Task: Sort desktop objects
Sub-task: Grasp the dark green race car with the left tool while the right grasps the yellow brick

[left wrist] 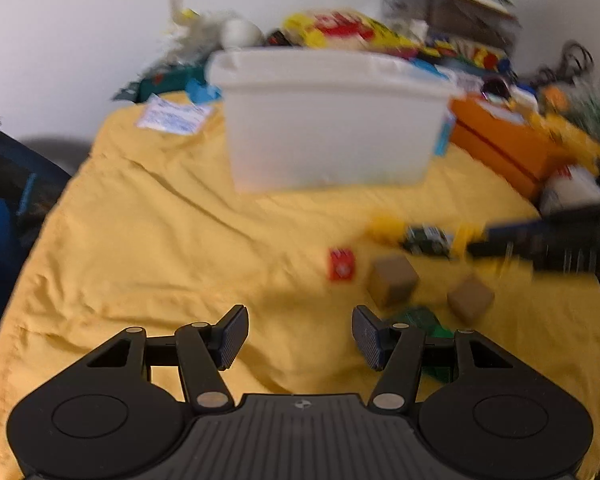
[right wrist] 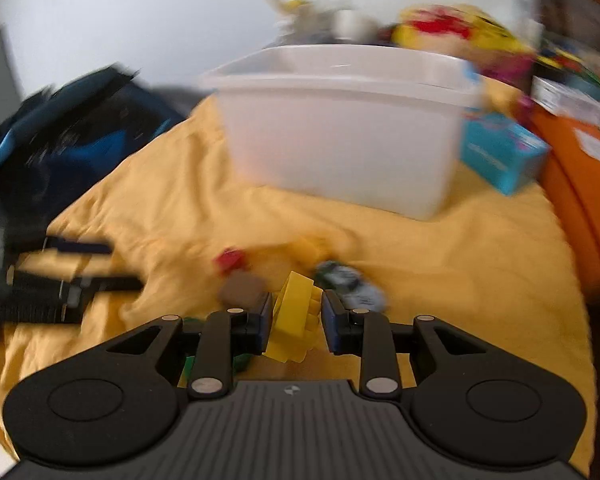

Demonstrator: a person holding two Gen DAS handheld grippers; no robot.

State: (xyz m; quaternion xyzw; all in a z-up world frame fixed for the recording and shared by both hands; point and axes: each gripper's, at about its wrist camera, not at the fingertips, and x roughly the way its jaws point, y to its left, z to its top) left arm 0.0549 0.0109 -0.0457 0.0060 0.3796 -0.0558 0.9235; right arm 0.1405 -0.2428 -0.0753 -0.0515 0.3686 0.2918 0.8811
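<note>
A white plastic bin [left wrist: 332, 120] stands on the yellow cloth [left wrist: 160, 240]; it also shows in the right wrist view [right wrist: 348, 128]. Small objects lie in front of it: a red brick [left wrist: 342, 265], two brown cubes [left wrist: 394, 280] [left wrist: 470, 297], a green piece [left wrist: 420, 318] and a dark toy car [left wrist: 426, 240]. My left gripper [left wrist: 300, 338] is open and empty above the cloth, left of the cubes. My right gripper [right wrist: 296, 320] is shut on a yellow toy piece [right wrist: 294, 320], with the red brick [right wrist: 230, 260], a brown cube [right wrist: 244, 288] and the toy car [right wrist: 352, 284] just beyond. The right gripper shows blurred in the left wrist view [left wrist: 476, 240].
An orange box [left wrist: 508, 140] and a white bottle [left wrist: 572, 188] stand at the right. A teal box [right wrist: 500, 152] leans beside the bin. Cluttered toys, packets and stacked books fill the back. A dark blue bag [right wrist: 80, 128] lies off the cloth's left edge.
</note>
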